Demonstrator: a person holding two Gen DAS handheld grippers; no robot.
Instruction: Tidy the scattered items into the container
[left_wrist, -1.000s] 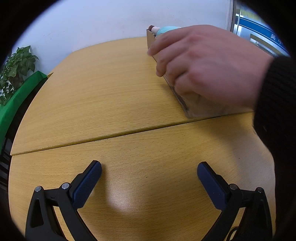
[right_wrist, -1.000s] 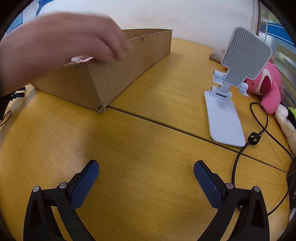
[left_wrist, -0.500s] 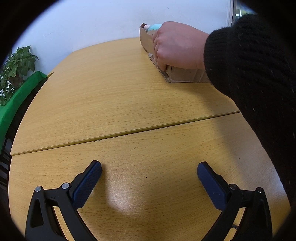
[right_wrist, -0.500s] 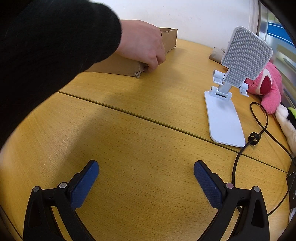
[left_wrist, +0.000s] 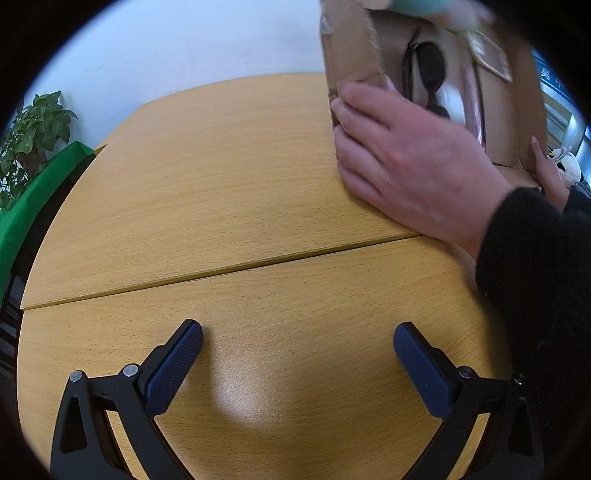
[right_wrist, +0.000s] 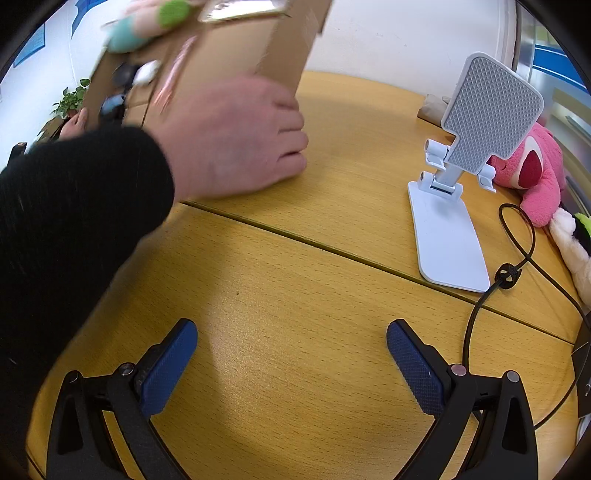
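Cardboard box tipped up in bare hand, no legible labels, left hand-held gripper and right hand-held gripper both apart, empty

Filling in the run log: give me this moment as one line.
left gripper: open, empty | right gripper: open, empty | brown cardboard box: tipped up by bare hands | contents spilling | wooden table
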